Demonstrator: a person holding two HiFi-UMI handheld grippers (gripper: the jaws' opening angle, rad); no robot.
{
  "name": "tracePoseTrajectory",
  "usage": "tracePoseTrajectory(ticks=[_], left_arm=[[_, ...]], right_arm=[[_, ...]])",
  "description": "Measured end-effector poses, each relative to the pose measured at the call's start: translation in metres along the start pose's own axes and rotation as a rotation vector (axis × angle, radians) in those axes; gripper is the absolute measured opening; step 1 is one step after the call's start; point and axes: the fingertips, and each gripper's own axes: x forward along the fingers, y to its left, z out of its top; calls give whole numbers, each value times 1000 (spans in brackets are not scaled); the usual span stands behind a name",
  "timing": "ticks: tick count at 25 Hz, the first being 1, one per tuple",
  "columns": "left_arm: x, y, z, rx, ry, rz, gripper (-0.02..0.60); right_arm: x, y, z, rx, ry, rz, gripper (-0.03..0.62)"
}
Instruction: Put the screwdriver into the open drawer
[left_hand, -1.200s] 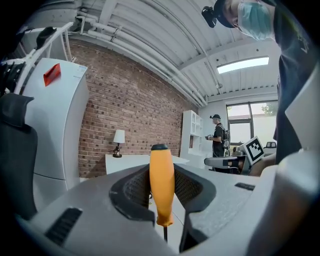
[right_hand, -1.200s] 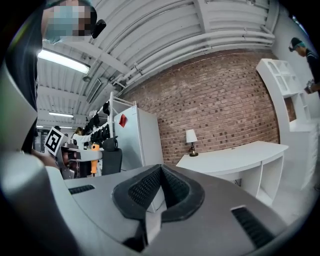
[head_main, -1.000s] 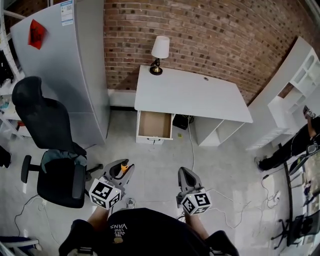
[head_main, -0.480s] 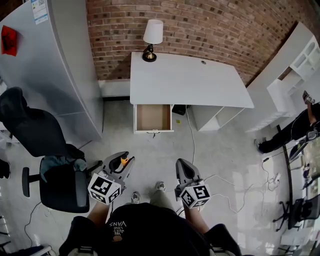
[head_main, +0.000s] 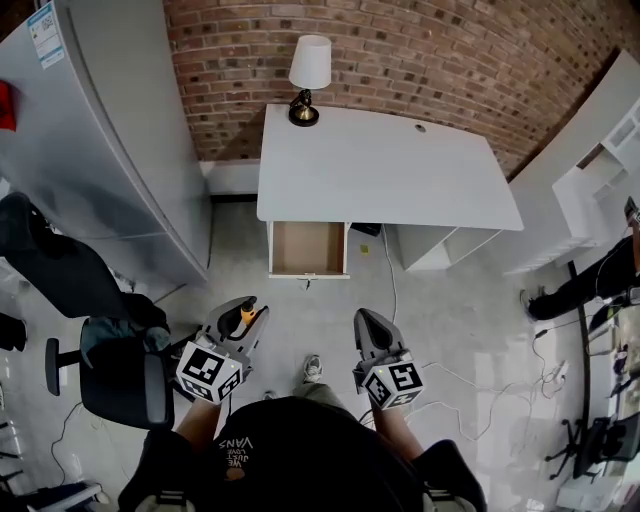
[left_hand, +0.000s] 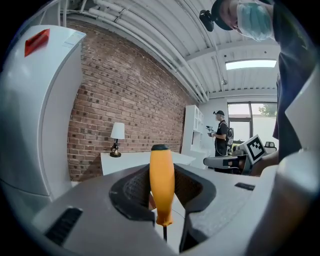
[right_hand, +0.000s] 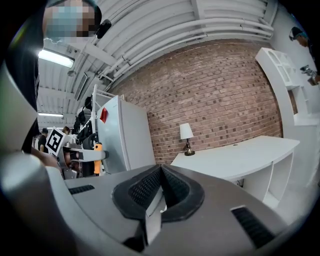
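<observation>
Your left gripper (head_main: 246, 318) pinched the screwdriver (left_hand: 161, 185) by its orange handle, which stood upright between the jaws with the shaft pointing down. Ahead of it, well apart, the open drawer (head_main: 308, 248) stuck out from under the white desk (head_main: 400, 180). Your right gripper (head_main: 365, 320) had its jaws pressed together, nothing between them.
</observation>
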Motion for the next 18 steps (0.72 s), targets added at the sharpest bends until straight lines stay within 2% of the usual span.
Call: tracePoseTrajectory(ticks=[8, 18], left_arm=[[72, 5, 16, -4, -8, 60, 100], [137, 4, 5, 1, 31, 96, 100]], right_arm=[[37, -67, 19, -19, -7, 58, -3], [59, -118, 14, -18, 30, 118, -3]])
